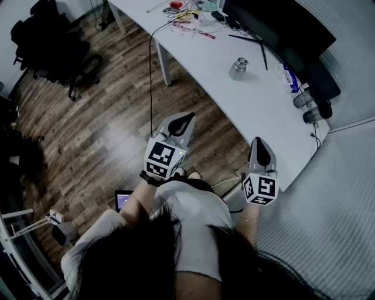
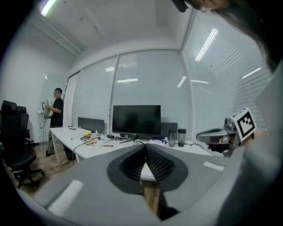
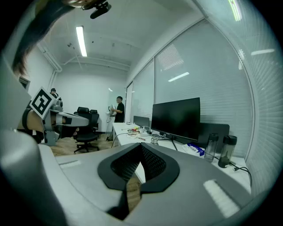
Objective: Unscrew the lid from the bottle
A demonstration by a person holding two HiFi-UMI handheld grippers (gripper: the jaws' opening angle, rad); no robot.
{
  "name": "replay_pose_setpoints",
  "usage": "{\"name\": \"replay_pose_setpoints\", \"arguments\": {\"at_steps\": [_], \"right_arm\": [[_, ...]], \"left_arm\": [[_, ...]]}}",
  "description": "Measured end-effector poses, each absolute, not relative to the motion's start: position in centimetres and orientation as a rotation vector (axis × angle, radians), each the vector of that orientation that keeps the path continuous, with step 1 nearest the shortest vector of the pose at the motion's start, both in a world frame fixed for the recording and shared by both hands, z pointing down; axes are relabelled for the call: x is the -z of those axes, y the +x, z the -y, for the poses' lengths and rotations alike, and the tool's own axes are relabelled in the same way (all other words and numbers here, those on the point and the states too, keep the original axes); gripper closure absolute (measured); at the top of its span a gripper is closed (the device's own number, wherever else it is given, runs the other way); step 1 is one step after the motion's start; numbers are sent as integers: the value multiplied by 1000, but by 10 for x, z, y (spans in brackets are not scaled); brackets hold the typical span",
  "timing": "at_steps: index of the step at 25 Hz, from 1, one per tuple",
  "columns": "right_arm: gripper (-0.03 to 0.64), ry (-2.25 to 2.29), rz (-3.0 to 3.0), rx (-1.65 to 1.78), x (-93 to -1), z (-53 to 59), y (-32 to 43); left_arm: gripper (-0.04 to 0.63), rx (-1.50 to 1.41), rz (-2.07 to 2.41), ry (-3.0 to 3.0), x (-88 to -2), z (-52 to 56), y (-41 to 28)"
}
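Standing upright on the white surface [image 1: 258, 105], the small metal bottle [image 1: 237, 70] has its lid [image 1: 241, 61] on top, and nothing touches it. It sits about midway along the surface, just in front of the dark monitor [image 1: 281, 29], with the thin black legs of the monitor's stand running close by it. Further along the back edge lie a blue packet [image 1: 289, 78] and a pair of dark tumblers [image 1: 306, 98], both apart from the bottle. At the far end of the surface there is a scatter of small clutter [image 1: 187, 14], and a black cable [image 1: 150, 76] drops from it over the front edge toward the wooden floor [image 1: 99, 135].

Both tools are held off the surface, well short of the bottle. The left tool [image 1: 187, 119] hangs over the floor, nearly level, its jaws pressed together with nothing between them. The right tool [image 1: 259, 145] is near the front edge of the surface, also nearly level, its jaws closed tip to tip and likewise empty. Each has its marker cube [image 1: 163, 158] at the rear end.

Beyond the far end of the surface a second person [image 2: 56, 108] stands by the glass wall. Black office chairs [image 1: 55, 44] are parked on the floor to the left.
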State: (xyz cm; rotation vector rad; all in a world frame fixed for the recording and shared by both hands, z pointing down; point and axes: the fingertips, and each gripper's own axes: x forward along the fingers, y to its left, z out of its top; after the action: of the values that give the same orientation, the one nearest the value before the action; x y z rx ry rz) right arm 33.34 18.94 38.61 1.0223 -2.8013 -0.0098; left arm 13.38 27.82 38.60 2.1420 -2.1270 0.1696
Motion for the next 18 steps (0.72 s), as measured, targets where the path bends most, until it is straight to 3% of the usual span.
{"name": "replay_pose_setpoints", "arguments": {"at_steps": [18], "right_arm": [[609, 988, 2855, -58, -385, -178, 320]], "left_arm": [[535, -121, 2157, 2112, -389, -268, 123]]}}
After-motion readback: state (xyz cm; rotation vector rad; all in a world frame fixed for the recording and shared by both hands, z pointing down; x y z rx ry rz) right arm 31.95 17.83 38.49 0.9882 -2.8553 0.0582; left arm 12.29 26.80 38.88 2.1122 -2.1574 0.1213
